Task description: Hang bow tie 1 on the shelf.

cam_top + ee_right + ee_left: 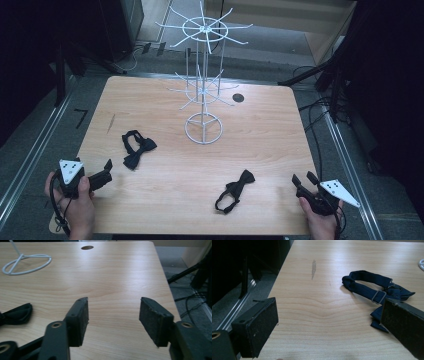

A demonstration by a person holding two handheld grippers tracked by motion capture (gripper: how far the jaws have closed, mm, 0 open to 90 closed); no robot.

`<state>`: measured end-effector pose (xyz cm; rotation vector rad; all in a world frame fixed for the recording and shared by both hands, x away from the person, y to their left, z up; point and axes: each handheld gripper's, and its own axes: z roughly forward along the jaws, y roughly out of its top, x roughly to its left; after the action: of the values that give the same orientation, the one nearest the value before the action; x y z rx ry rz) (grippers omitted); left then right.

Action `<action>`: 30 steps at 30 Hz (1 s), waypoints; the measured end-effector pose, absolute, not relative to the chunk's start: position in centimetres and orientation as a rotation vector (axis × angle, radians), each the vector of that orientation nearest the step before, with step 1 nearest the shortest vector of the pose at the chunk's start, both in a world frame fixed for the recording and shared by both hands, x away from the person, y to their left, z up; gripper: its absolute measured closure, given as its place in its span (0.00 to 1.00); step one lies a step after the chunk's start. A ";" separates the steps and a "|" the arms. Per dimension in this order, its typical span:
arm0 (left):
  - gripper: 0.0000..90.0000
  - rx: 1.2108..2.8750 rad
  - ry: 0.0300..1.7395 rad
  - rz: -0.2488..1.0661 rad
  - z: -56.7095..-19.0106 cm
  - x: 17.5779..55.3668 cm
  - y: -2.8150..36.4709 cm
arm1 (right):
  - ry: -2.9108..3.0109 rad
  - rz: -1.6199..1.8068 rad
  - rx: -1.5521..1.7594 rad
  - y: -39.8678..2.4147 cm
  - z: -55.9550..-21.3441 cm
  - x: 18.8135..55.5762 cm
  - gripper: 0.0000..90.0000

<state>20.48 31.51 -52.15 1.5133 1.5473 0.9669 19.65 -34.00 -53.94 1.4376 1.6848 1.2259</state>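
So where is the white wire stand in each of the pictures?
High view: the white wire stand rises at the table's top middle, its ring base nearest the bow ties.
Left gripper view: a sliver of its base ring shows at the right edge.
Right gripper view: its ring base lies upper left.
Shared landmark: the round hole in the table, beside the stand.

A white wire display stand (203, 75) rises from the far middle of the wooden table (260, 150), its ring base (203, 129) flat on the top and two tiers of spoke-like hooks spreading above. Just right of the stand, a round cable hole (238, 98) sits near the far edge. A grey scuff mark (111, 123) streaks the wood at the left. Black cables (320, 120) trail over the grey floor right of the table.
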 end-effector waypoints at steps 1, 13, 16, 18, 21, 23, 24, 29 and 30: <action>0.02 1.513 1.547 0.967 -52.1 20.5 31.5 | 1.704 1.233 1.418 -33.9 -53.9 19.6 0.53; 0.02 1.526 1.545 0.960 -52.2 20.7 31.5 | 1.778 1.249 1.305 -31.6 -52.9 19.5 0.57; 0.02 1.519 1.541 0.959 -52.2 20.6 31.5 | 1.794 1.269 1.290 -30.8 -52.6 19.3 0.57; 0.02 1.514 1.544 0.957 -52.2 20.6 31.6 | 1.799 1.273 1.279 -30.5 -52.5 19.3 0.58; 0.02 1.521 1.543 0.957 -52.2 20.6 31.5 | 1.812 1.278 1.266 -29.9 -52.3 19.3 0.58; 0.02 1.519 1.545 0.957 -52.2 20.6 31.5 | 1.819 1.278 1.259 -29.7 -52.3 19.3 0.58; 0.02 1.518 1.546 0.957 -52.2 20.6 31.5 | 1.822 1.274 1.258 -29.4 -52.3 19.2 0.57; 0.02 1.515 1.549 0.960 -52.2 20.7 31.5 | 1.845 1.278 1.244 -28.6 -52.2 19.2 0.57; 0.02 1.514 1.545 0.960 -52.2 20.7 31.5 | 1.862 1.271 1.227 -28.2 -52.2 19.1 0.57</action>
<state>20.67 31.52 -52.23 1.5145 1.5449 0.9603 19.15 -28.17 -52.23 1.2270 1.8620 1.2711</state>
